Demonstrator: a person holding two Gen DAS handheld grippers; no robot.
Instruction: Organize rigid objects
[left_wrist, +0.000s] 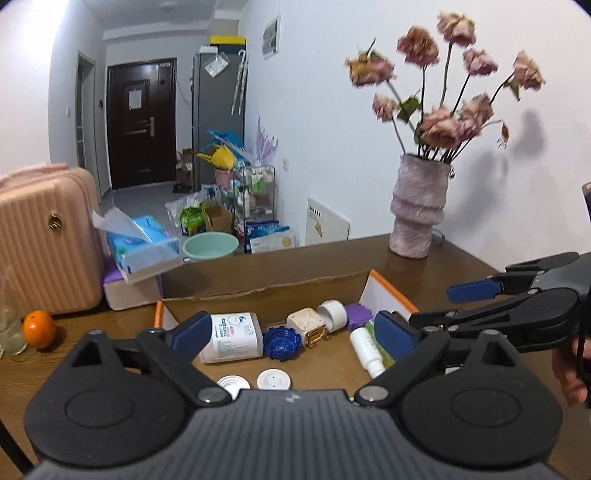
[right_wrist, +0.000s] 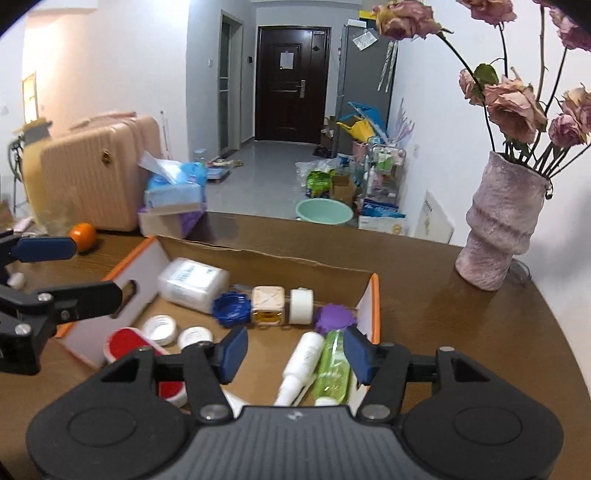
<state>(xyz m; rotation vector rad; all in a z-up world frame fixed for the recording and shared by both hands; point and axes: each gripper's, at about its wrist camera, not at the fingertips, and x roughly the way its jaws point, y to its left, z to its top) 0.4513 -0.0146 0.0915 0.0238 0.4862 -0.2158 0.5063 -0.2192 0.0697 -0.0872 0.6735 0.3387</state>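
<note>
The left gripper (left_wrist: 295, 334) hangs tilted down over the near edge of the cardboard box (right_wrist: 258, 254), its blue pads spread wide with nothing between them. In the box, left to right, lie a white wipes pack (right_wrist: 192, 280), a blue ridged cap (right_wrist: 232, 309), a cream cube (right_wrist: 267, 305), a white jar (right_wrist: 301, 306), and a purple cap (right_wrist: 334, 318). The right gripper (right_wrist: 291, 350) is angled down above a white bottle (right_wrist: 301, 363) and green bottle (right_wrist: 332, 369), jaws half apart, gripping nothing.
</note>
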